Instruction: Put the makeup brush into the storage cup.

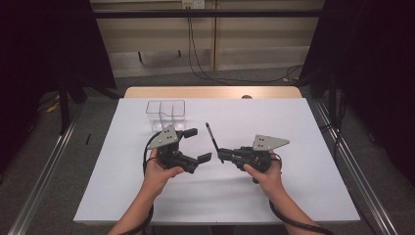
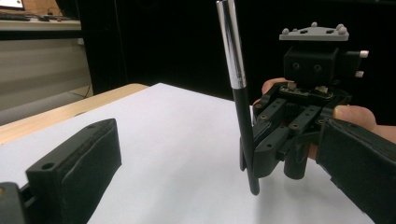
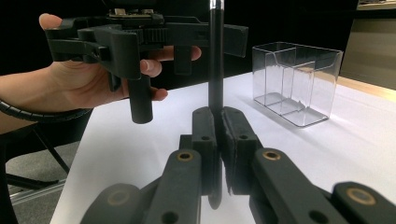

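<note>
The right hand-held gripper (image 3: 218, 122) clamped the slim black-and-silver pen (image 2: 238, 93) upright, the left hand-held gripper (image 1: 197, 145) gaped empty; best kept vertical toward the clear 2-compartment plastic holder (image 1: 166, 113).

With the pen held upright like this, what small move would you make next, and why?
Probably carry the pen toward the clear box and hold it over an open compartment. The right gripper is shut on the pen's lower part, the pen stands nearly upright, and the box sits apart from it, behind the open left gripper.
</note>
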Demonstrator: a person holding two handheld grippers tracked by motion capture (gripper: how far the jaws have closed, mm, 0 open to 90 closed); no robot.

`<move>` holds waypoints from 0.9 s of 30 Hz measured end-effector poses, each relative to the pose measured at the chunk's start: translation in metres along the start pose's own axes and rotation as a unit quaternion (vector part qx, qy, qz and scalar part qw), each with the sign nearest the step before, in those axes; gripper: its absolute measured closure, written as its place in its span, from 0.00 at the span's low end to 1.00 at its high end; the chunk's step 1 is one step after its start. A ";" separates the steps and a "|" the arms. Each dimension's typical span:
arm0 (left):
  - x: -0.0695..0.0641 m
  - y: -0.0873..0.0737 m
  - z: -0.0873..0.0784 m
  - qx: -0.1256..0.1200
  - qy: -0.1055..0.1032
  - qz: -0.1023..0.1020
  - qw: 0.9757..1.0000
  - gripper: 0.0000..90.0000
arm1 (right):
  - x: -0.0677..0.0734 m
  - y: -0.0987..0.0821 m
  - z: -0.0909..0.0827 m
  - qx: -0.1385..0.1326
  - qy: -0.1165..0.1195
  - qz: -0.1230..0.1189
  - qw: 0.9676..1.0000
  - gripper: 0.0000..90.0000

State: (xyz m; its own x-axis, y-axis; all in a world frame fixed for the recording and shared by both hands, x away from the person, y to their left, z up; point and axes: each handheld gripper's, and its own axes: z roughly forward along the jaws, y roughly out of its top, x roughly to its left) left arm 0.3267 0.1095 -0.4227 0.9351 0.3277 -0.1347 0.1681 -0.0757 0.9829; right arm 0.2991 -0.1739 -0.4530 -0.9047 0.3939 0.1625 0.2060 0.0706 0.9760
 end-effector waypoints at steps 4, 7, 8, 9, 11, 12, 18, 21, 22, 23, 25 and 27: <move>0.000 0.001 0.002 -0.002 -0.002 -0.002 1.000 0.00 | 0.000 0.000 0.000 0.000 -0.001 0.000 1.000 0.94; 0.000 0.001 0.004 -0.002 -0.003 -0.004 1.000 0.00 | 0.000 0.000 0.000 -0.002 0.000 0.000 1.000 0.94; 0.000 0.001 0.004 -0.003 -0.004 -0.005 1.000 0.00 | 0.000 0.000 0.000 -0.001 0.000 -0.001 1.000 0.94; 0.000 0.001 0.005 -0.002 -0.004 -0.008 1.000 0.00 | 0.000 0.000 0.000 0.000 0.000 -0.001 1.000 0.94; 0.000 0.002 0.006 -0.001 -0.004 -0.006 1.000 0.00 | 0.000 -0.001 0.001 -0.001 0.001 -0.001 1.000 0.94; 0.000 0.003 0.007 0.001 -0.003 -0.006 1.000 0.00 | 0.000 -0.001 0.001 0.000 0.000 -0.001 1.000 0.94; -0.001 0.003 0.014 0.001 -0.009 -0.015 1.000 0.00 | 0.001 -0.001 0.001 0.001 0.002 -0.001 1.000 0.94; 0.000 0.003 0.015 -0.001 -0.009 -0.019 1.000 0.00 | 0.001 -0.001 0.001 0.001 0.003 -0.001 1.000 0.94; 0.000 0.003 0.015 -0.001 -0.009 -0.019 1.000 0.00 | 0.001 -0.001 0.001 0.001 0.002 -0.002 1.000 0.94; 0.000 0.003 0.015 -0.001 -0.009 -0.020 1.000 0.01 | 0.001 -0.001 0.001 0.001 0.002 -0.002 1.000 0.94; 0.000 0.003 0.015 -0.001 -0.009 -0.019 1.000 0.02 | 0.001 -0.001 0.001 0.000 0.001 -0.002 1.000 0.94; 0.000 0.002 0.015 -0.001 -0.010 -0.019 1.000 0.03 | 0.001 -0.001 0.001 0.000 0.001 -0.002 1.000 0.94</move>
State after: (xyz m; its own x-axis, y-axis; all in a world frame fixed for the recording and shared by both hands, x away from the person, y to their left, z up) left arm 0.3321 0.0955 -0.4226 0.9340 0.3122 -0.1737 0.2023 -0.0617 0.9774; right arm 0.2987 -0.1731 -0.4540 -0.9058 0.3925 0.1593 0.2030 0.0721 0.9765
